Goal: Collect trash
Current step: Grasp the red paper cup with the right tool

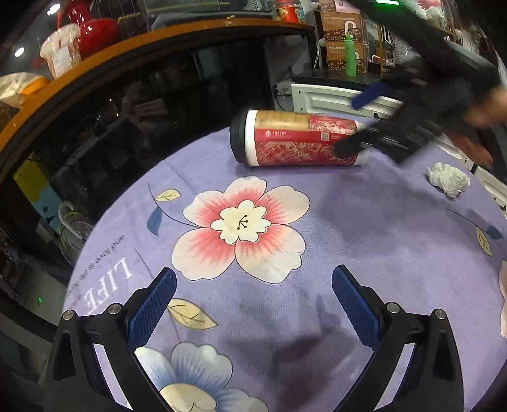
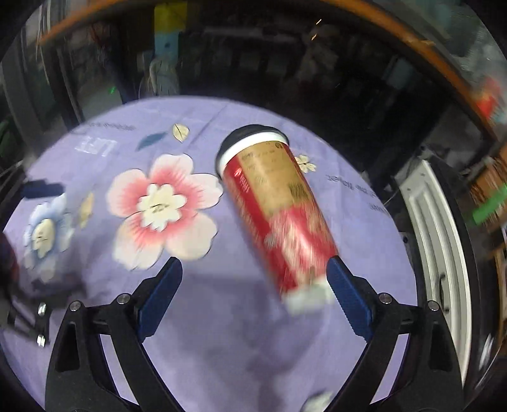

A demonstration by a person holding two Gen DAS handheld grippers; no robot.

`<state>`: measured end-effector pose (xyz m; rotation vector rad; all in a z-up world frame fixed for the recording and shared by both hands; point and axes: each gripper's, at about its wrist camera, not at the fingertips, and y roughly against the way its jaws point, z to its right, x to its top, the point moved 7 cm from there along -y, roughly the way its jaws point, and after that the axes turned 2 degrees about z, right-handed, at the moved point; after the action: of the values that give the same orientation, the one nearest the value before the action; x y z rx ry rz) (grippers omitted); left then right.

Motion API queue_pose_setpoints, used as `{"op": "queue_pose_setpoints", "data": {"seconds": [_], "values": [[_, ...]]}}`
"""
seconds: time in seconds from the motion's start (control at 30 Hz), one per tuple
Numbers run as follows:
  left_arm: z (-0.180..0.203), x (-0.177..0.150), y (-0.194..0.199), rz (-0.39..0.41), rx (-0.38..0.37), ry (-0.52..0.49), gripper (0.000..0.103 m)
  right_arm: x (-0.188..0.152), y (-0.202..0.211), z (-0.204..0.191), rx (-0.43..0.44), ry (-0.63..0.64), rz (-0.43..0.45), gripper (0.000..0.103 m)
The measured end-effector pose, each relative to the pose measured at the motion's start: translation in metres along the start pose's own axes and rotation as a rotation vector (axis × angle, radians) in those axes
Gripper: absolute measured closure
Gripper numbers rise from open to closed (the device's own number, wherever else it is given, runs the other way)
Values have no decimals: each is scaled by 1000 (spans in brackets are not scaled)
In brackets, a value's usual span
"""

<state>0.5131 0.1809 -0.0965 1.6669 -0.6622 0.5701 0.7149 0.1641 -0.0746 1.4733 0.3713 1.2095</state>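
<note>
A tall red and gold paper cup (image 1: 301, 141) with a black lid lies on its side on the lilac flowered tablecloth (image 1: 380, 228). My right gripper (image 1: 351, 126), blurred, straddles the cup's base end from the upper right. In the right wrist view the cup (image 2: 279, 206) runs away from me, its white base just inside the right finger (image 2: 347, 294), while the other finger stands well clear; the right gripper (image 2: 255, 279) is open. My left gripper (image 1: 253, 285) hangs open over the cloth with nothing between its fingers. A crumpled white tissue (image 1: 448, 179) lies to the right.
A glass display case with an orange rim (image 1: 158, 41) curves behind the table, carrying a red jug (image 1: 95, 28) and a plastic tub (image 1: 61, 52). A white appliance (image 1: 332, 98), a green bottle (image 1: 350, 54) and brown boxes (image 1: 342, 35) stand at the back right.
</note>
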Motion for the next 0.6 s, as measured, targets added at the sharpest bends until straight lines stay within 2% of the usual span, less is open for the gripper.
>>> {"op": "queue_pose_setpoints", "data": {"seconds": [0.07,0.23,0.5,0.53,0.57,0.6], "values": [[0,-3,-5,-7,-15,6,6,17,-22,7,-4,23,-60,10],[2,-9,-4,4,-33,0,6,33,-53,14,4,43,-153,9],[1,-7,-1,29,-53,20,6,43,-97,1,-84,152,-259,9],[0,-7,-2,28,-55,27,6,44,-97,1,-89,148,-253,10],[0,-7,-3,28,-59,30,6,45,-96,1,-82,139,-245,20],[0,-7,-4,27,-65,31,6,45,-93,3,-84,122,-231,21]]}}
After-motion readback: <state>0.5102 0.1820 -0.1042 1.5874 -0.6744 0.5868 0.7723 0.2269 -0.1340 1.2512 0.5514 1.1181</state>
